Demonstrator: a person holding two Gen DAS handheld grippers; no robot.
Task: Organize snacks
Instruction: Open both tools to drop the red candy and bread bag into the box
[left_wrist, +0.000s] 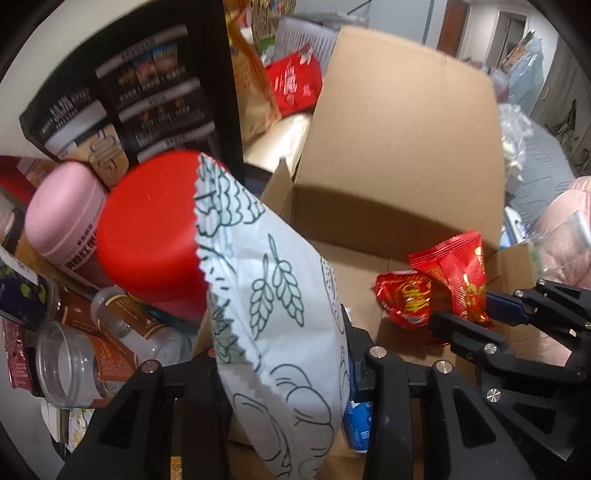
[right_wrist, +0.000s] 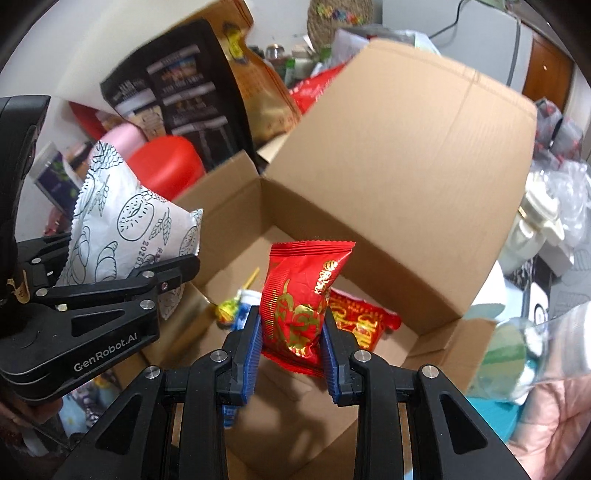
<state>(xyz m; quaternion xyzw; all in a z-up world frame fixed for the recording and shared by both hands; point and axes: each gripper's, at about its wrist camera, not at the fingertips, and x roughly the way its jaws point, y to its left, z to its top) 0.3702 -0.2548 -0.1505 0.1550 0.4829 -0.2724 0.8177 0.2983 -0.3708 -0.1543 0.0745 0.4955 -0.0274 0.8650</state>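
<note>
My left gripper (left_wrist: 288, 354) is shut on a white snack bag (left_wrist: 273, 280) printed with green bread drawings; the bag hides the pads. In the right wrist view the left gripper (right_wrist: 110, 258) holds this bag (right_wrist: 129, 221) over the left flap of an open cardboard box (right_wrist: 388, 177). My right gripper (right_wrist: 291, 332) is shut on a red foil packet (right_wrist: 299, 295), its blue pads pressing both sides, above the box's inside. A second red packet (right_wrist: 365, 321), a lollipop (right_wrist: 225, 310) and a small blue-and-white pack (right_wrist: 245, 299) lie on the box floor. The left wrist view shows the right gripper (left_wrist: 472, 310) with its packet (left_wrist: 461, 266).
Left of the box (left_wrist: 399, 147) stand a red-lidded jar (left_wrist: 147, 236), a pink-lidded jar (left_wrist: 62, 214), a tall black carton (left_wrist: 147, 92) and clear plastic jars (left_wrist: 66, 362). More snack bags pile up behind. A pink quilted sleeve (right_wrist: 554, 417) is at the right.
</note>
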